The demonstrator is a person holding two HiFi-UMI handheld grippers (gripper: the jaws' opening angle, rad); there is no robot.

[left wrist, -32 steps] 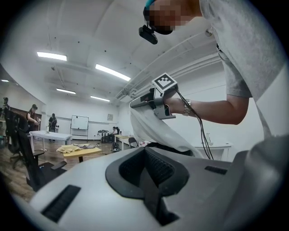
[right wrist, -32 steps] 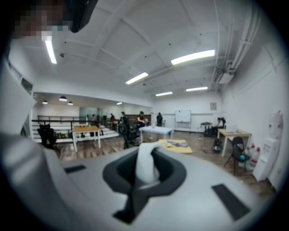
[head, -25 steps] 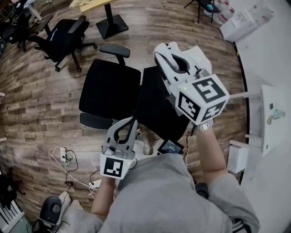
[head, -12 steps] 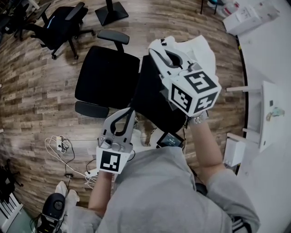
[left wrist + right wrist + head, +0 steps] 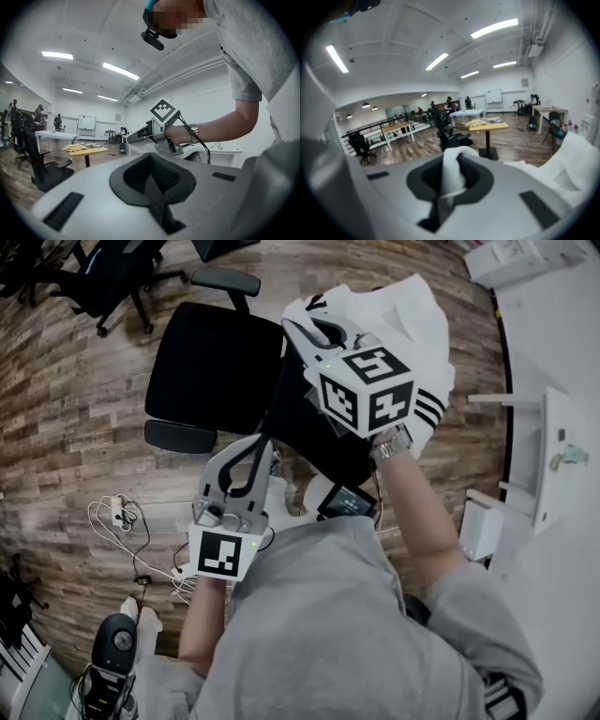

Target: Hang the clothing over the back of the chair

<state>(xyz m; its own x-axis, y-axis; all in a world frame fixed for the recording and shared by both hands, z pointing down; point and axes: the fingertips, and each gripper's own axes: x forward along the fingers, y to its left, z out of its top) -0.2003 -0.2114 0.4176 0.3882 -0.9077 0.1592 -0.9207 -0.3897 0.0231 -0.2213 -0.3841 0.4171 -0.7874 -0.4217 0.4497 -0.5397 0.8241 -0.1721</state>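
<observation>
A black office chair stands below me, its seat [image 5: 211, 367] to the left and its backrest [image 5: 314, 432] in the middle of the head view. The white clothing [image 5: 412, 334] with black stripes hangs over the backrest's far side. My right gripper [image 5: 298, 327] is above the backrest's top, shut on a fold of the white clothing [image 5: 451, 176]. My left gripper [image 5: 263, 445] sits lower, close to the near side of the backrest, jaws together with nothing between them. The left gripper view shows its shut jaws [image 5: 151, 161] and the right gripper [image 5: 152, 133] beyond.
A second black chair [image 5: 103, 277] stands at the top left. Cables and a power strip [image 5: 120, 515] lie on the wood floor at the left. A white table [image 5: 553, 465] is at the right, and a small screen device [image 5: 349, 503] sits below the backrest.
My right gripper has come down with the white clothing towards the chair's backrest, and more of the garment now shows behind it. The left gripper has stayed nearly still.
</observation>
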